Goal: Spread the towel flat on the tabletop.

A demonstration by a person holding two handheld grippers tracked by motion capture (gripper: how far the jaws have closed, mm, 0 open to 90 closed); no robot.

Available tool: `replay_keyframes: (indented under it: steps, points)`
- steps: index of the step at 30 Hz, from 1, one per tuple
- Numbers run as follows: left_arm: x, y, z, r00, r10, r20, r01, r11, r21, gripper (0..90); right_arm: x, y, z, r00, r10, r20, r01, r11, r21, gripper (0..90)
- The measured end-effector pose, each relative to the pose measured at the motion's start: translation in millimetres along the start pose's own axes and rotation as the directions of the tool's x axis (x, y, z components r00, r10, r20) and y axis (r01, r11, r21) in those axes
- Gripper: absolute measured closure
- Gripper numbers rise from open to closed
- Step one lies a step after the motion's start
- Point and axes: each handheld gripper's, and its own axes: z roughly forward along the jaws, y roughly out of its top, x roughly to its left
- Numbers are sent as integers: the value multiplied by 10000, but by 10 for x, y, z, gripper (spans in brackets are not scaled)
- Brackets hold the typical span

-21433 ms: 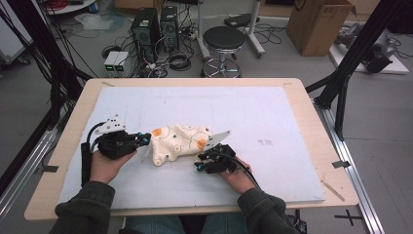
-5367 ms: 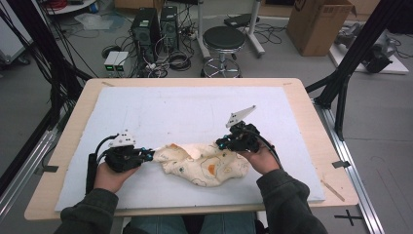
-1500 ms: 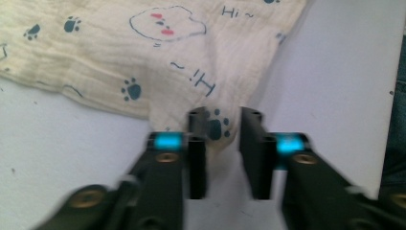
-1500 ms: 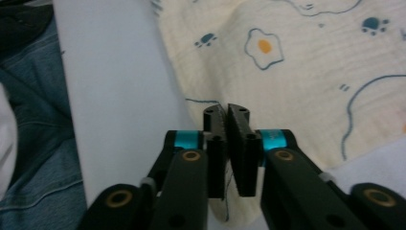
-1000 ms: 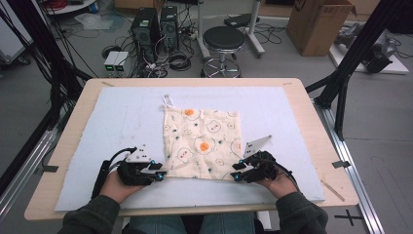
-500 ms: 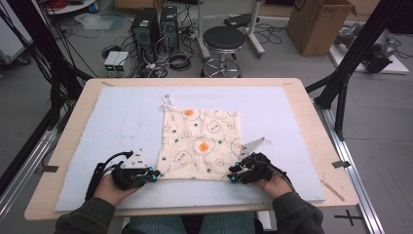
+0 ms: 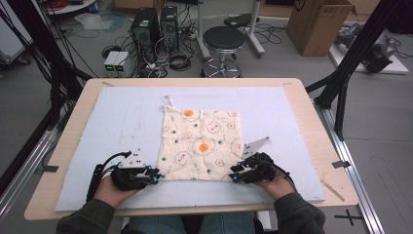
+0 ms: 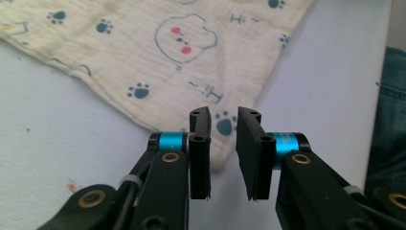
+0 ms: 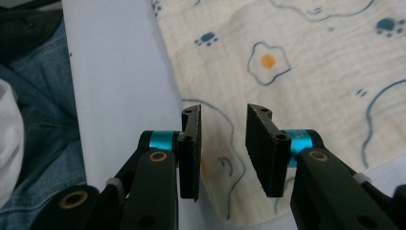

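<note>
Two black grippers rested at the near corners of a cream muslin cloth printed with fried eggs, bears and paw marks (image 7: 200, 144), which lay spread flat near the middle of a pale blue-white mat (image 7: 112, 122) covering the wooden desk (image 7: 311, 122).

At the left of the high view, the left gripper (image 7: 152, 176) sat in the person's left hand (image 7: 113, 186), its tips just at the cloth's near-left corner. In the left gripper view its fingers (image 8: 200, 148) stood spread with a clear gap between them — nothing was pinched, and the cloth's corner lay on the mat beneath and beyond that gap.

The cloth had a small loop at its far-left corner (image 7: 168, 101) and its edges looked roughly square to the mat.

At the right, the right gripper (image 7: 235, 174) was held in the right hand (image 7: 276, 181) at the near-right corner. Its fingers (image 9: 261, 148) were likewise parted and empty — the cloth's printed edge lay under them, with mat on either side.
</note>
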Motion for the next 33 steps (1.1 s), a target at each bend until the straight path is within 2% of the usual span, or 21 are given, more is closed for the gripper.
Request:
replay_keyframes:
  steps: [7, 11, 21, 24, 27, 30, 33]
  points:
    - [74, 58, 134, 9997, -147, -182, 143, 9997, -212, 735, -60, 80, 5, 9988, 364, 334, -351, 9986, -391, 665]
    - [103, 52, 202, 9999, -9, -159, 12, 9999, 134, 742, -75, 96, 53, 9983, 374, 445, -365, 9991, -200, 671]
    - [55, 7, 223, 9997, 222, -132, -215, 9987, 467, 735, -56, 60, 109, 9982, 358, 479, -365, 9992, 149, 671]
    - [57, -23, 220, 9998, 167, -138, -160, 9988, 457, 726, -49, 47, 135, 9986, 197, 488, -213, 9993, 310, 671]
    - [58, -22, 204, 9998, 132, -174, -126, 9993, 348, 717, -42, 36, 140, 9985, 248, 495, -263, 9992, 313, 670]
    - [64, -16, 182, 9997, 25, -222, -20, 9997, 226, 704, -44, 32, 134, 9984, 245, 517, -257, 9994, 234, 657]
    - [72, 0, 154, 9996, -70, -258, 70, 10000, 21, 686, -39, 34, 96, 9979, 320, 558, -316, 9995, -73, 641]
